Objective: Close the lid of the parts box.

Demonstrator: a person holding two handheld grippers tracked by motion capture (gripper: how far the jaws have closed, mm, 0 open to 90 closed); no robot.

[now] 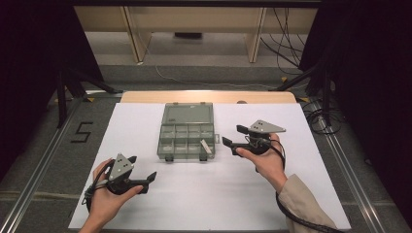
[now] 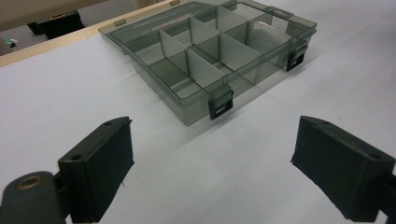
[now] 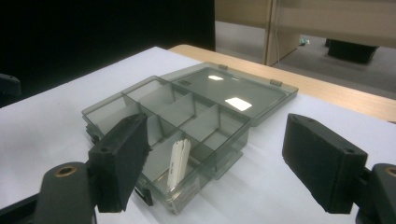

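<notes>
Both grippers, left (image 1: 145, 178) and right (image 1: 231, 137), hover open-fingered beside the compartment box (image 1: 187, 137); probably approaching; next, grasp the white piece (image 3: 177, 163) inside.

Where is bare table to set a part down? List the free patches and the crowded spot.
Free: the white sheet left of the organizer box, between it and the sheet's left edge; the near strip between the left gripper and the right gripper. Crowded: the box's right front corner, where the right gripper hovers by the white piece.

The left tongs (image 3: 126, 161) hide the lower end of the white piece (image 3: 178, 162) in the organizer box (image 3: 140, 103).
</notes>
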